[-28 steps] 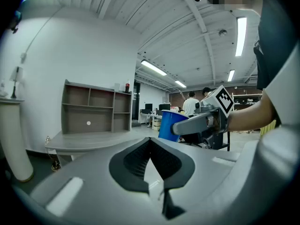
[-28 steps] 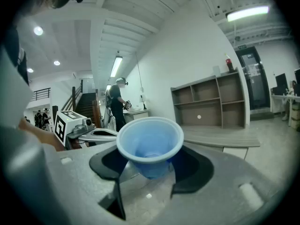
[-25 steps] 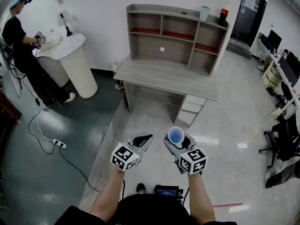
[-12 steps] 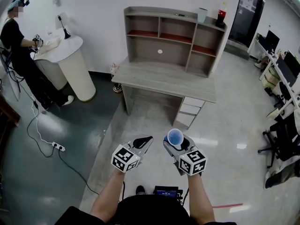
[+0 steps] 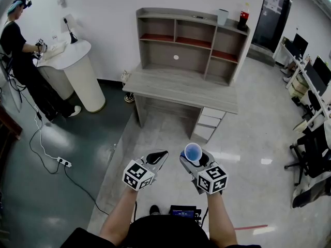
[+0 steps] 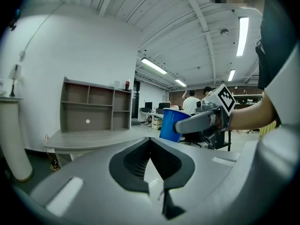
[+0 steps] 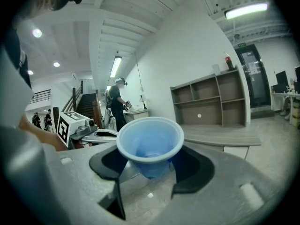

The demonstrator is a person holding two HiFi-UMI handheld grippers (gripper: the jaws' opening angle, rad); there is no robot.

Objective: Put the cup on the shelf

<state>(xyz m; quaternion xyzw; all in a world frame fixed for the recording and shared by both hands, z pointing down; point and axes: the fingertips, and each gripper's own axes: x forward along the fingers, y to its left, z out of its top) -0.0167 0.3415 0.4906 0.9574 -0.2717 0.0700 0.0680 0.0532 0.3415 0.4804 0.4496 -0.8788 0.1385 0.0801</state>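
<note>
A blue plastic cup (image 5: 193, 151) stands upright, mouth up, between the jaws of my right gripper (image 5: 195, 158), which is shut on it. In the right gripper view the cup (image 7: 150, 146) fills the gap between the black pads (image 7: 194, 165). My left gripper (image 5: 158, 155) is shut and holds nothing; it hangs beside the right one, a hand's width to its left. Its own view shows the cup (image 6: 171, 123) off to its right. The grey shelf unit (image 5: 191, 45) stands on a grey desk (image 5: 181, 89) several steps ahead, against the white wall.
A bottle (image 5: 244, 15) and a white container (image 5: 223, 16) stand on top of the shelf unit. White drawers (image 5: 209, 120) sit under the desk's right side. A person (image 5: 20, 50) stands at a white round counter (image 5: 77, 66) on the left. A power strip (image 5: 64, 160) and its cables lie on the floor; office chairs (image 5: 310, 154) are on the right.
</note>
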